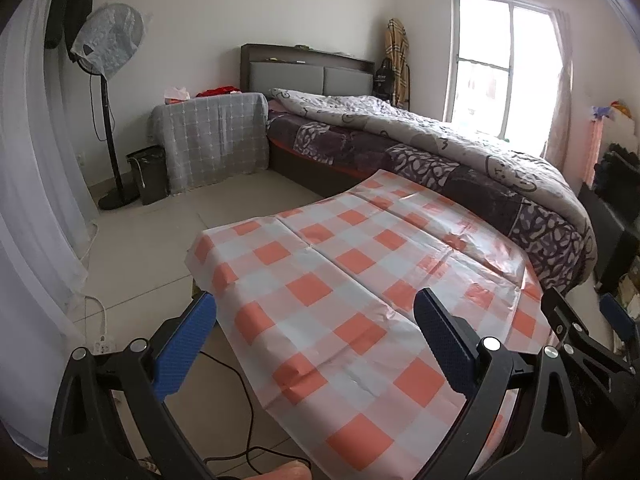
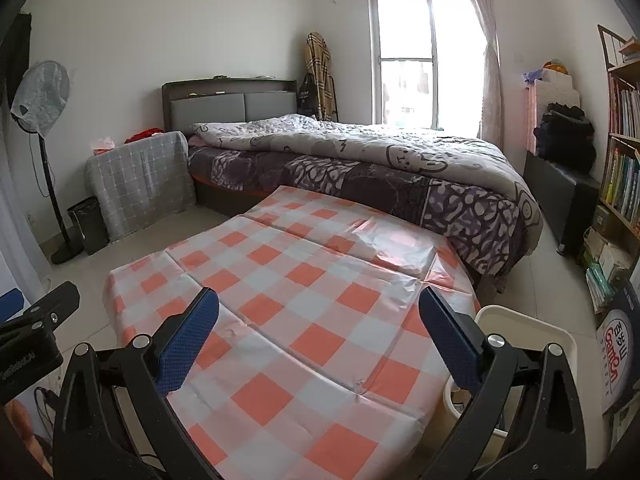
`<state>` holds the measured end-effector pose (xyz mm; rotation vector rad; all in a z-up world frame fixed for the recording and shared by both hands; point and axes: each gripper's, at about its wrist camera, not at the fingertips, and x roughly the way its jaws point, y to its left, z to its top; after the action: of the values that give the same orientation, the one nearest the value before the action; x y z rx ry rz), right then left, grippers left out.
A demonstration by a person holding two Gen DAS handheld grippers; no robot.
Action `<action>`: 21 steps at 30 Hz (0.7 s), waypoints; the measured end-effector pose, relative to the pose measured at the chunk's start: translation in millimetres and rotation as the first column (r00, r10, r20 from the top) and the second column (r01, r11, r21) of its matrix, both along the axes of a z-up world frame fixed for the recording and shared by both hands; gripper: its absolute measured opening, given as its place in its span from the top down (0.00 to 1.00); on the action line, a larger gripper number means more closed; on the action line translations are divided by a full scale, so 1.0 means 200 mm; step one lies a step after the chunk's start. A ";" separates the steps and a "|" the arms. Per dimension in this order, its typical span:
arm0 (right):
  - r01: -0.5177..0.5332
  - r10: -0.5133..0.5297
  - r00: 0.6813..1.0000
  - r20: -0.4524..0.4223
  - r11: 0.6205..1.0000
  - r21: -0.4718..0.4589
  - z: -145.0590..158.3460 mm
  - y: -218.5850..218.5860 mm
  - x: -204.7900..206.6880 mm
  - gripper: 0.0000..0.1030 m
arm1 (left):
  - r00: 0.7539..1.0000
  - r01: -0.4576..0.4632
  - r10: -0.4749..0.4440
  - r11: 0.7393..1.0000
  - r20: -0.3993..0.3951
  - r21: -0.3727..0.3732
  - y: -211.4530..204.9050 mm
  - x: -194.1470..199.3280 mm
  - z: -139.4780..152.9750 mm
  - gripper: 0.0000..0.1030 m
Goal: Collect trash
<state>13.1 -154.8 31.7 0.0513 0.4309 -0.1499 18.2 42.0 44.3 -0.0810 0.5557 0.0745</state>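
A table covered by an orange-and-white checked cloth (image 1: 352, 280) fills the foreground of both views (image 2: 304, 280); I see no trash on it. My left gripper (image 1: 316, 320) is open and empty above the table's near left edge. My right gripper (image 2: 320, 316) is open and empty above the table's near right part. A white bin (image 2: 532, 332) stands on the floor just right of the table, under my right gripper's right finger. The right gripper also shows at the right edge of the left wrist view (image 1: 588, 328), and the left gripper at the left edge of the right wrist view (image 2: 36, 320).
A bed (image 2: 380, 160) with a grey quilt lies behind the table. A cloth-covered side table (image 1: 212, 140), a dark bin (image 1: 150, 174) and a standing fan (image 1: 108, 80) are at the left. A bookshelf (image 2: 620, 152) stands at the right. Cables (image 1: 240, 400) lie on the floor.
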 end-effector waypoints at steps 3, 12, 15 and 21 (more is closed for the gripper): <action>-0.001 0.001 1.000 -0.001 1.000 -0.007 0.00 0.00 0.01 0.07 | 1.000 -0.009 0.009 1.000 -0.003 -0.002 0.00 0.00 0.00 0.07; -0.001 0.001 1.000 -0.010 1.000 0.001 0.00 0.01 0.01 0.07 | 1.000 -0.013 0.013 1.000 -0.008 0.008 0.00 0.01 -0.02 0.07; 0.001 -0.001 1.000 -0.010 1.000 0.007 0.00 0.00 0.00 0.07 | 1.000 -0.011 0.011 1.000 -0.013 0.006 0.00 0.01 -0.02 0.07; -0.001 0.001 1.000 -0.020 1.000 0.012 0.00 0.00 0.01 0.07 | 1.000 -0.009 0.009 1.000 -0.017 0.008 -0.01 0.01 -0.03 0.07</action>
<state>15.3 -154.9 30.8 0.0616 0.4517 -0.1472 19.9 39.2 38.0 -0.0748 0.5719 0.0861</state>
